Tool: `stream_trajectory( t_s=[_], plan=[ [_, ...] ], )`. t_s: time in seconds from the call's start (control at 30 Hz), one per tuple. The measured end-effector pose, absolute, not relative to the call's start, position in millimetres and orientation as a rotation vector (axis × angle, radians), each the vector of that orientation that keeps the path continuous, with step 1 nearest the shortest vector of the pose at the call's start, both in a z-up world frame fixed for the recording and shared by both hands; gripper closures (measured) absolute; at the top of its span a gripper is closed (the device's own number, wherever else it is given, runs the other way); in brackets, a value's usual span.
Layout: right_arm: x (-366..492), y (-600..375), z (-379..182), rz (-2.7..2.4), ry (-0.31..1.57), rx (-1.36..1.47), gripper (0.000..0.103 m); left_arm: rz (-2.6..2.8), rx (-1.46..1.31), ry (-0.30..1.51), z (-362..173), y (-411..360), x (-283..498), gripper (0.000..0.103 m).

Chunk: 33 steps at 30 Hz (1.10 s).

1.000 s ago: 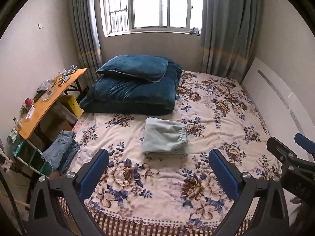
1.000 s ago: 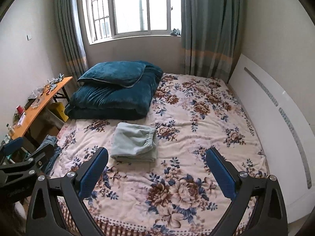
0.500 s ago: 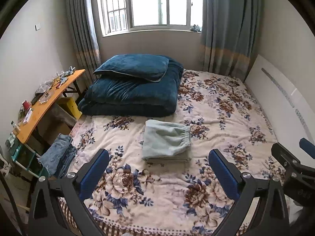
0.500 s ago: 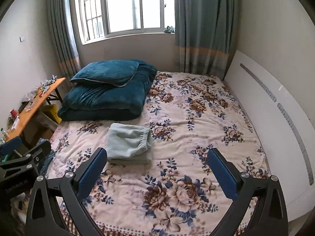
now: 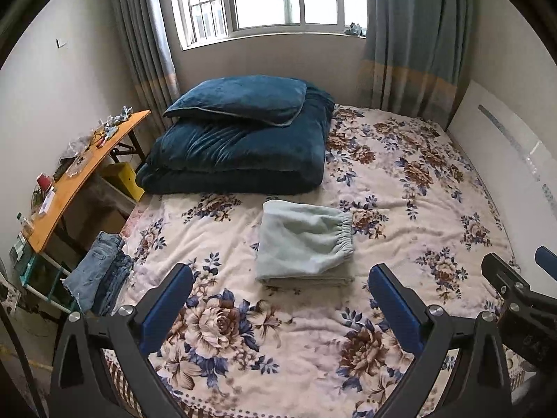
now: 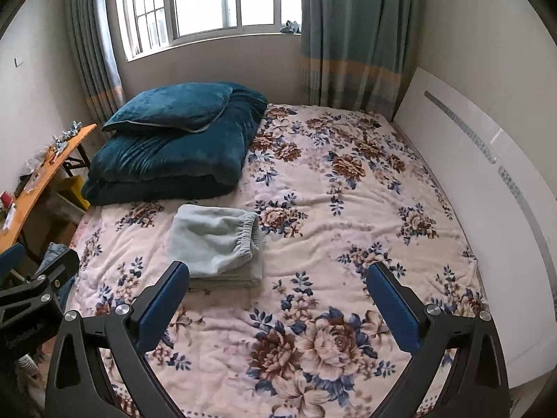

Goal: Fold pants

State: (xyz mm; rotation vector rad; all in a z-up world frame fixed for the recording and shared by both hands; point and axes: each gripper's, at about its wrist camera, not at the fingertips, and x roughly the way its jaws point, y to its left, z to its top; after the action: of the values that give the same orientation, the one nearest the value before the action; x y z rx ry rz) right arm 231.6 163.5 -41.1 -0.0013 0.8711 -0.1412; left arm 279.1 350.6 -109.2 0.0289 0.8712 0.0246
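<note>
Far left: an orange side table carries small clutter; denim jeans lie heaped at the bed's left edge. My left gripper hangs above the floral bedspread, jaws wide, holding nothing. The pale green pants lie folded into a compact stack mid-bed, elastic waistband to the right, just in front of the dark teal duvet and pillow. My right gripper is likewise spread wide and empty. A white headboard bounds the right.

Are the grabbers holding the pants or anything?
No. The left gripper and right gripper are both open and empty. The folded pants lie free on the bed.
</note>
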Motion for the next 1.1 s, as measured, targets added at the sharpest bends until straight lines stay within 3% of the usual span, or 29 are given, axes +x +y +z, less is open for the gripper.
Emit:
stream_trajectory(
  t_s=[1.1],
  plan=[
    [230,171,-63,-0.134,0.908,-0.002,0.000,0.039,0.043,0.861,-114,354,277,0.000]
  ],
)
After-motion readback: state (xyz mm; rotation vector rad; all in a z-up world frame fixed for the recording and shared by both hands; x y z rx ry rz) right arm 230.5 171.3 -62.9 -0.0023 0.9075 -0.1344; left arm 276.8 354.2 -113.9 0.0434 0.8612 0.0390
